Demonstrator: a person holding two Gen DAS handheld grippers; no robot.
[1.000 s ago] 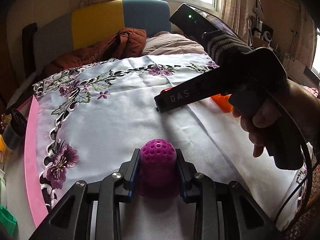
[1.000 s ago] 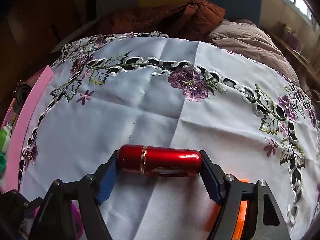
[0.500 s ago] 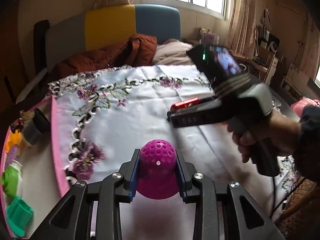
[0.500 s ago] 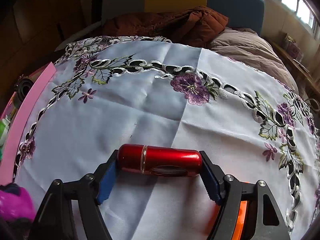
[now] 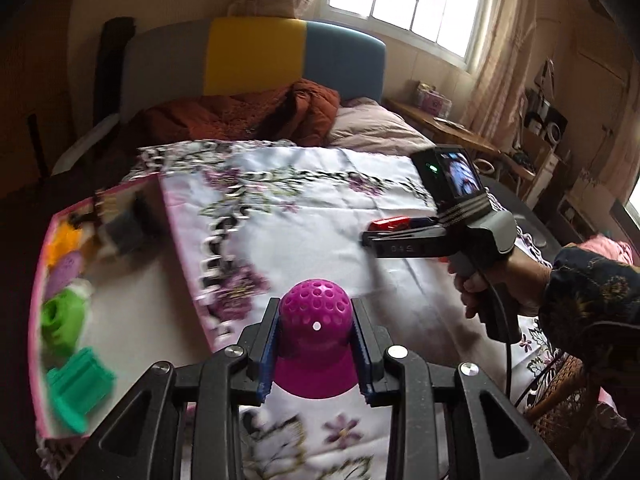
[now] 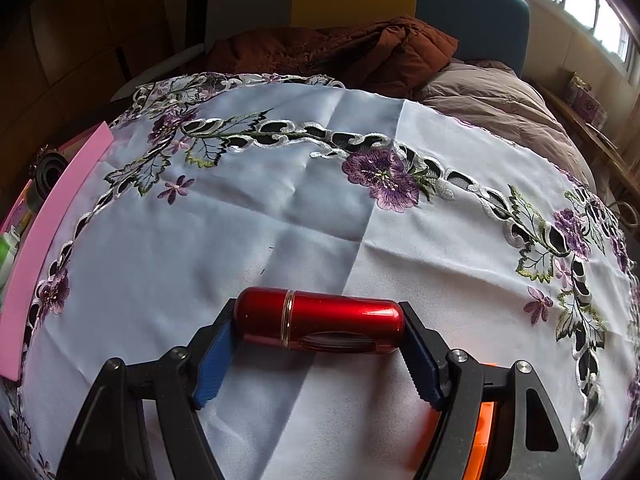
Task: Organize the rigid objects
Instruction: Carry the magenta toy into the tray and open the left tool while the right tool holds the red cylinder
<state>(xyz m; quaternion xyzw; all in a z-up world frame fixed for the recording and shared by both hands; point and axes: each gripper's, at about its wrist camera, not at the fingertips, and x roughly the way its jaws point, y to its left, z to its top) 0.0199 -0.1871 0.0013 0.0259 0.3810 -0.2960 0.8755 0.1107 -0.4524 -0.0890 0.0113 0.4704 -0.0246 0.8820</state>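
The only lettering in view stands on the side of the right gripper (image 5: 394,236), seen from the left wrist camera at the right of the scene: pale characters on its black bar that look like "DAS", too blurred to read with certainty. Nothing else in either view carries a legible text, label, brand or number.

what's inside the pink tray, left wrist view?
The pink tray holds a teal ridged piece, a green piece, a purple piece, an orange piece and a dark block. Motion blur hides finer detail.
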